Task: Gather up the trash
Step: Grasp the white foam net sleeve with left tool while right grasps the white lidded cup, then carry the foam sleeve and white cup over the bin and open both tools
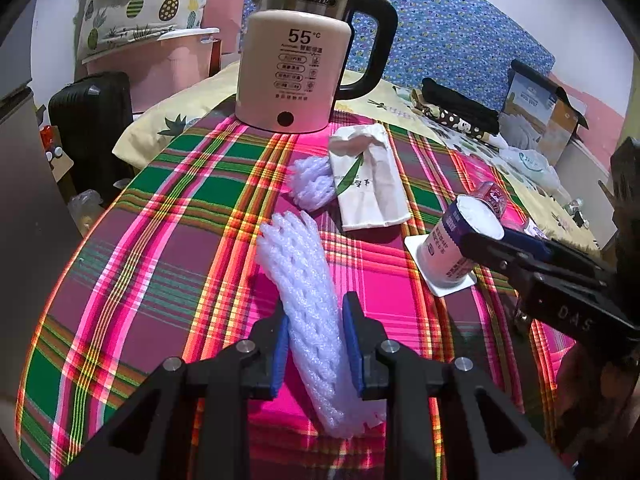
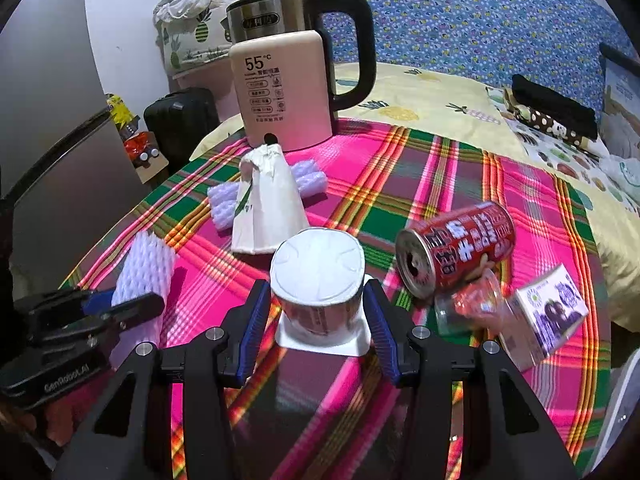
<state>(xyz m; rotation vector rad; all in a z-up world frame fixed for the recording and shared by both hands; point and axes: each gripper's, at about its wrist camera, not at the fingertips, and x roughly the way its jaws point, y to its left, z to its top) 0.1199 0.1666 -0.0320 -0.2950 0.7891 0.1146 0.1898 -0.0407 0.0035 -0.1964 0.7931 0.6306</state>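
A long white foam net sleeve [image 1: 304,292] lies on the plaid cloth between the fingers of my left gripper [image 1: 316,344], which is shut on it; it also shows in the right wrist view [image 2: 144,276]. An upside-down yogurt cup [image 2: 318,280] stands on its white lid between the blue pads of my right gripper [image 2: 316,320]; the pads sit beside its walls, contact unclear. The cup also shows in the left wrist view [image 1: 456,244]. Other trash: a second foam net [image 1: 310,182], a white paper bag [image 1: 370,178], a red can [image 2: 456,252] on its side, a clear plastic cup [image 2: 468,304], a small carton [image 2: 544,312].
A pink electric kettle [image 1: 290,68] stands at the table's far edge. Behind it is a bed with a yellow pineapple sheet [image 2: 420,100], dark folded clothes [image 2: 552,112] and a box [image 1: 540,112]. A black suitcase [image 1: 90,120] stands at the far left.
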